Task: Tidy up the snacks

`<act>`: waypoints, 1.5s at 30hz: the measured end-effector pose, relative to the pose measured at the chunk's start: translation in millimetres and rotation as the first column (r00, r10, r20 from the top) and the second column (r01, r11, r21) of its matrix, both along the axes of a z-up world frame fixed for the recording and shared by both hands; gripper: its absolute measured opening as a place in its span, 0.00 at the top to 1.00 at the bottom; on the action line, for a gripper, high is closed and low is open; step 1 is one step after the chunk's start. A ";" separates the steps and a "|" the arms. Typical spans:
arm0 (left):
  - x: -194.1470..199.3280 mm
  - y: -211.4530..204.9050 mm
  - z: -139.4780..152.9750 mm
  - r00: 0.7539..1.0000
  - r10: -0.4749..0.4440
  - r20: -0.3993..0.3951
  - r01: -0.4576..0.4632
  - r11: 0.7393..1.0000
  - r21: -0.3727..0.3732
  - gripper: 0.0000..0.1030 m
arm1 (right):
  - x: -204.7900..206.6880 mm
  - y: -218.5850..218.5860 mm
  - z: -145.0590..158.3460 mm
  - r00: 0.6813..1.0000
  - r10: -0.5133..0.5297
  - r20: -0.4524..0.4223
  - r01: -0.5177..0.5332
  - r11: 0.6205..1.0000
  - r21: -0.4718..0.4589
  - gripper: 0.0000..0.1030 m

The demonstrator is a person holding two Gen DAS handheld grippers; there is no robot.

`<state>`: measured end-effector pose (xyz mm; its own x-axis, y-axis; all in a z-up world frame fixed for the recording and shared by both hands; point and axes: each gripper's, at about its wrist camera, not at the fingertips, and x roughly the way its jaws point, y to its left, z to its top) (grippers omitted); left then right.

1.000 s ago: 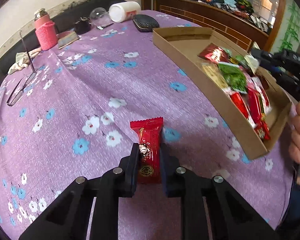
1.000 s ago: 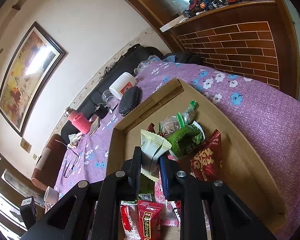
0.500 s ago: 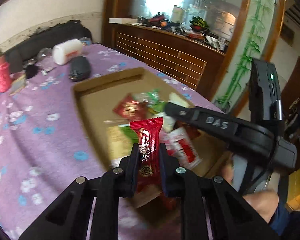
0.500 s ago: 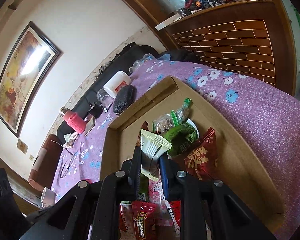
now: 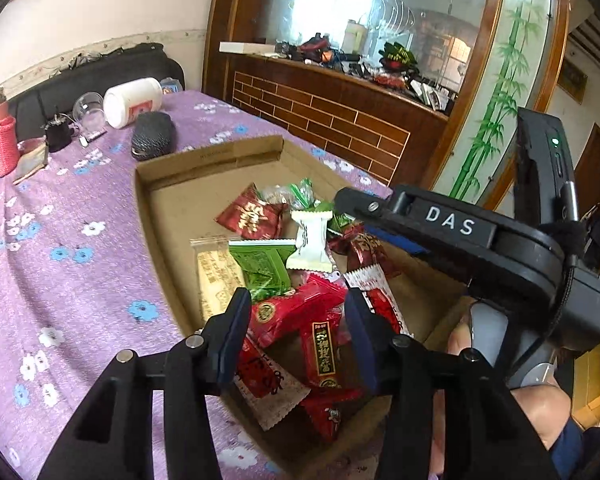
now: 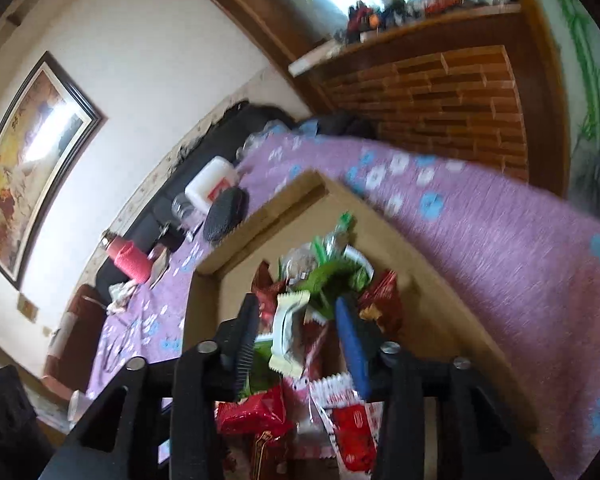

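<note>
Red snack packet (image 5: 320,344): glossy wrapper, gold label, lying among other sweets in the cardboard box (image 5: 164,184) on the purple floral desk (image 5: 72,248).
Left tool (image 5: 296,320): jaws just opened, released; a second ago it clamped this packet over the cloth.
Right tool (image 6: 296,324): jaws just opened; pale packet (image 6: 288,332) loose between them, earlier pinched.

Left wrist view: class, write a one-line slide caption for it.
Left gripper, jaws just opened, above red snack packets in the cardboard box; the right gripper beside a white packet.

Left tongs (image 5: 296,320) opened, right tongs (image 6: 296,332) opened, snacks released
</note>
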<state>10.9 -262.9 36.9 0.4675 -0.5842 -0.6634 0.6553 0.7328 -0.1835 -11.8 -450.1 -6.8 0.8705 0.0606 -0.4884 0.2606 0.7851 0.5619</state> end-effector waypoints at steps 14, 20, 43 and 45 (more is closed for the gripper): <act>-23.3 79.9 16.9 0.933 0.264 0.243 -0.261 0.964 -0.046 0.01 | -31.0 59.8 48.7 0.978 -0.065 0.199 0.140 0.910 -0.390 0.08; -23.8 83.1 18.7 0.905 0.273 0.326 -0.292 0.956 0.008 0.01 | -46.2 73.9 47.5 0.973 -0.101 0.207 0.190 0.859 -0.476 0.07; -43.5 45.6 17.2 0.841 0.266 0.470 -0.396 0.896 0.201 0.00 | -102.2 83.0 40.1 0.942 -0.161 0.294 0.296 0.812 -0.503 0.01; -42.2 45.2 16.7 0.845 0.268 0.463 -0.396 0.895 0.205 0.00 | -102.2 83.5 40.5 0.942 -0.169 0.291 0.301 0.809 -0.505 0.01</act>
<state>-31.3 -217.7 53.6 0.8647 -0.1617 -0.4756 0.3299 0.8968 0.2949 -113.9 -366.6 33.8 0.9115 -0.3727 -0.1742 0.3971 0.9076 0.1359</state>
